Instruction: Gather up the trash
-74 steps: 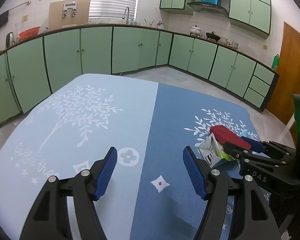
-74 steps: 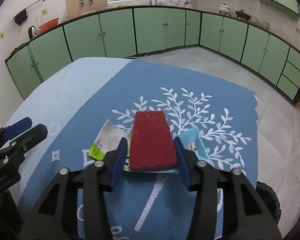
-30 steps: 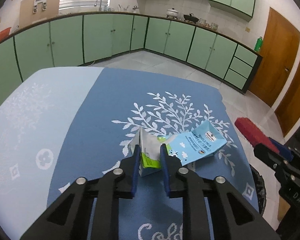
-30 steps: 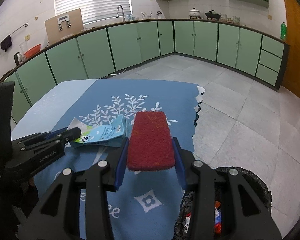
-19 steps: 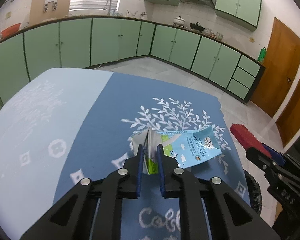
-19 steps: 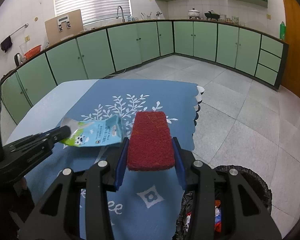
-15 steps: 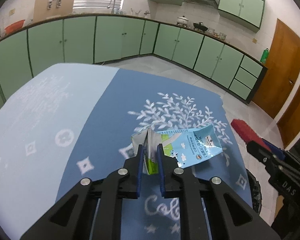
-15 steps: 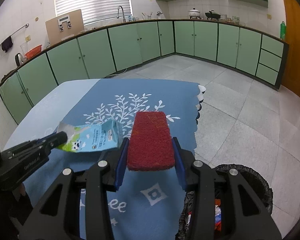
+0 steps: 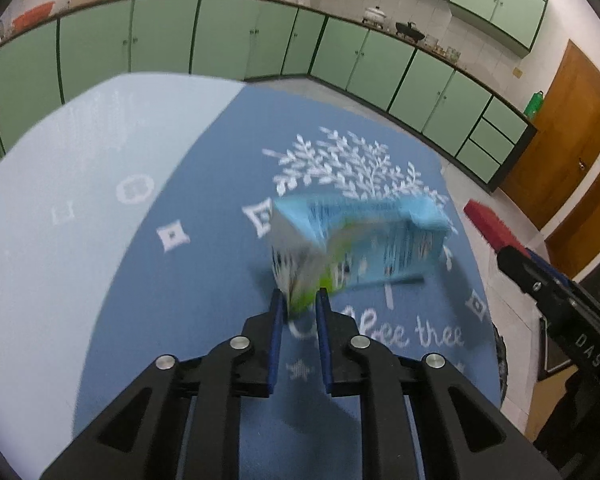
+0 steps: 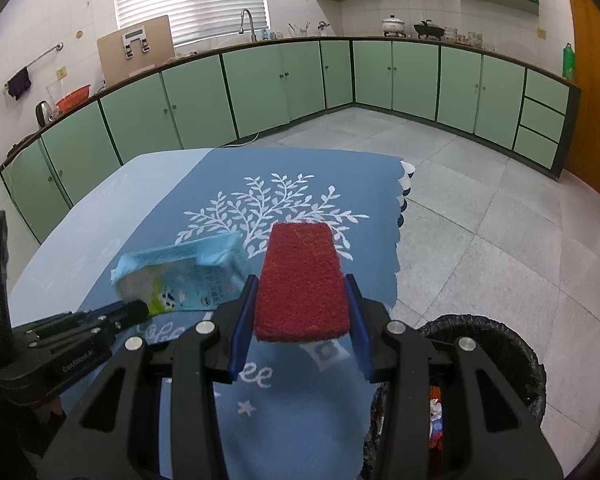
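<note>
L claw (image 9: 299, 307) pinching milk carton (image 9: 364, 246); R claw (image 10: 300, 298) gripping red sponge (image 10: 302, 280)

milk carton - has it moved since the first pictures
Yes. The milk carton lay flat on the tablecloth's white tree print; now the left gripper holds it lifted, nearer the table's front edge, below that print.

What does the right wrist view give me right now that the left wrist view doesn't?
Only the right wrist view shows inside the black-lined trash bin, with trash in it, and the red sponge's whole top between the right gripper jaws. Only the left wrist view shows the left gripper jaws pinching the milk carton's end, and the brown door. Both show carton, sponge, blue tablecloth and green cabinets.
</note>
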Available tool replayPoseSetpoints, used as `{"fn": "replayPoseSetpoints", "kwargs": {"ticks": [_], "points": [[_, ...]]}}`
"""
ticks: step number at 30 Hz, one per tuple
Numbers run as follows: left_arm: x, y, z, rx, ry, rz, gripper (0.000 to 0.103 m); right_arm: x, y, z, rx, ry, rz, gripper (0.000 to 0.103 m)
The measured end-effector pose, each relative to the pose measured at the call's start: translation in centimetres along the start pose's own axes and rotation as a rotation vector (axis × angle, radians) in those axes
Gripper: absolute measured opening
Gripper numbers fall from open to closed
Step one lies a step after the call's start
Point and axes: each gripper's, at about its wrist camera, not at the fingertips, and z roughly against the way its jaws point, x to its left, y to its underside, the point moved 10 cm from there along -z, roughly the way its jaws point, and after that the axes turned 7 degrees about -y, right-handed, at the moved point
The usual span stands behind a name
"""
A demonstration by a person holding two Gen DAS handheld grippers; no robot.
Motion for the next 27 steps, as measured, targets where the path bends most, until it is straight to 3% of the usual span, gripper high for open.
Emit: {"fn": "replayPoseSetpoints", "kwargs": {"ticks": [1, 4, 11, 13, 14, 16, 21, 27], "points": [[0.0, 0.1, 0.1, -0.006, 0.001, -0.002, 0.02, 0.0, 0.1, 0.0, 0.0, 0.0, -0.002, 0.041], [0.1, 0.0, 0.6, -0.032, -0.003, -0.008, 0.045, -0.1, 0.3, 0.1, 0.002, 0.0, -0.008, 0.041], [0.4, -1.3, -0.1, -0.044, -0.002, -0.019, 0.052, -0.4, 0.4, -0.2, 0.002, -0.002, -0.017, 0.041], [0.4, -1.7, -0.4, -0.048, -0.003, -0.021, 0.051, -0.5, 0.5, -0.5, 0.005, -0.003, -0.019, 0.041], [0.3, -1.8, -0.5, -0.05, -0.001, -0.025, 0.046, -0.6, 0.4, -0.5, 0.006, -0.003, -0.019, 0.041], [0.0, -1.9, -0.6, -0.056, 0.01, -0.038, 0.022, -0.6, 0.4, -0.7, 0.008, -0.003, -0.019, 0.041], [-0.6, -2.1, 0.2, -0.11, -0.002, -0.067, 0.019, -0.5, 0.6, -0.5, 0.009, -0.003, -0.019, 0.041], [0.0, -2.5, 2.4, -0.203, -0.058, -0.029, 0.018, -0.3, 0.3, 0.0, 0.0, -0.004, -0.015, 0.041]]}}
